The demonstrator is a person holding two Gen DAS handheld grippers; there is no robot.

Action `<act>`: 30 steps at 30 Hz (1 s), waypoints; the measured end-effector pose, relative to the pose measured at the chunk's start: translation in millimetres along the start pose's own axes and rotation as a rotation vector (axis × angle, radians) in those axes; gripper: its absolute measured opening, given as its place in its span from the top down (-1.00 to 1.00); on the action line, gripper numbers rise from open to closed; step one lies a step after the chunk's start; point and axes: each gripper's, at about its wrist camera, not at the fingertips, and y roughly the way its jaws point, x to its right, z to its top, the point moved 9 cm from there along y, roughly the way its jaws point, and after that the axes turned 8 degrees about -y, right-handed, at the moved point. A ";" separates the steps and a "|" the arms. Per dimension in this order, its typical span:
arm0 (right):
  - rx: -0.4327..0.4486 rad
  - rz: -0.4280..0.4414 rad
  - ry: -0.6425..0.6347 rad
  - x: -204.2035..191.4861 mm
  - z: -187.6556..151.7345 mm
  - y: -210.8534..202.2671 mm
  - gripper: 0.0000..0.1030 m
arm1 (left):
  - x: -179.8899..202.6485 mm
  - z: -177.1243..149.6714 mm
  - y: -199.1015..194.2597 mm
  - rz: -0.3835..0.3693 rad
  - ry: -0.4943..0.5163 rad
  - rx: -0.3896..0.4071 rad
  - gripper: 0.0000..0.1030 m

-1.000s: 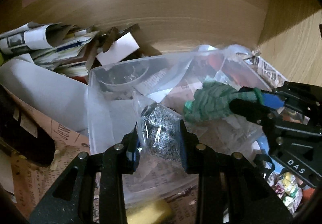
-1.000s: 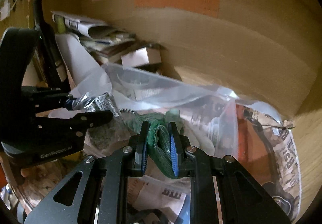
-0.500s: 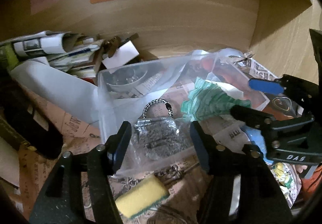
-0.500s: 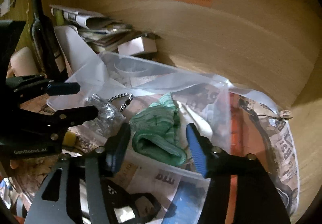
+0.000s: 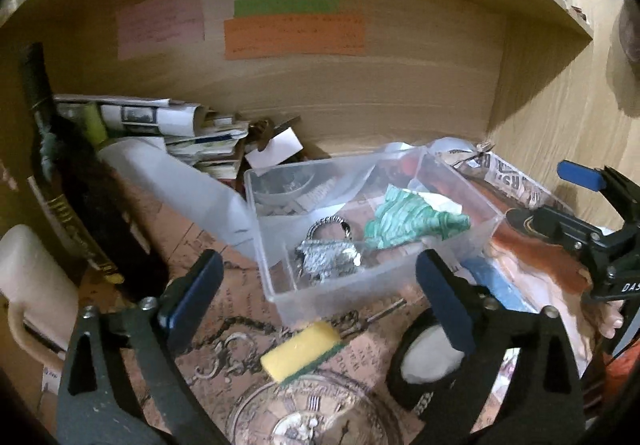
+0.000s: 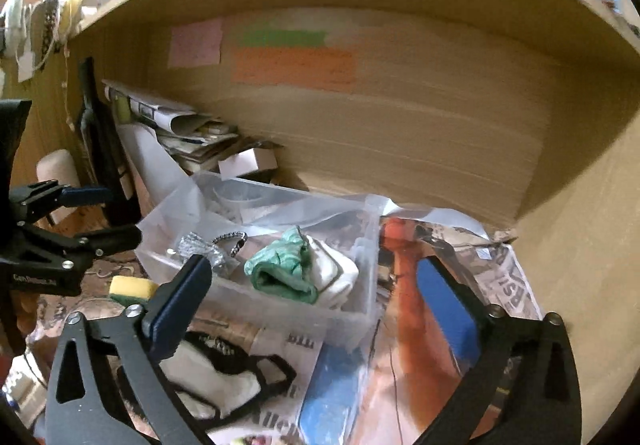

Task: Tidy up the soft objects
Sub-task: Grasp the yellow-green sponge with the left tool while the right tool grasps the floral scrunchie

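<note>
A clear plastic box stands on the shelf. Inside lie a silver sequin pouch with a beaded handle and a rolled green sock beside a white cloth. My left gripper is open and empty, drawn back in front of the box. My right gripper is open and empty, also in front of the box; it also shows in the left wrist view. A yellow sponge and a white-and-black soft piece lie outside the box.
A dark bottle and a white roll stand at the left. Stacked papers lie at the back. Newspapers and magazines cover the shelf floor. A metal chain lies near the sponge. Wooden walls close the back and right.
Both grippers opened and let go: the silver pouch and the green sock now lie in the box. Both grippers pulled back away from the box.
</note>
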 end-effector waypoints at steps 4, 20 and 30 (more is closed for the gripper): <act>-0.044 -0.007 -0.001 -2.7 -21.4 -7.1 -1.00 | -3.4 -17.6 -2.0 -0.003 -0.013 -0.038 -0.95; -0.291 0.115 0.072 -42.7 -126.3 -4.2 -0.97 | -37.6 -84.1 48.2 0.050 -0.142 -0.230 -0.95; -0.322 0.104 0.041 -48.2 -144.5 -7.8 0.09 | -29.5 -92.4 60.3 0.004 -0.135 -0.280 0.16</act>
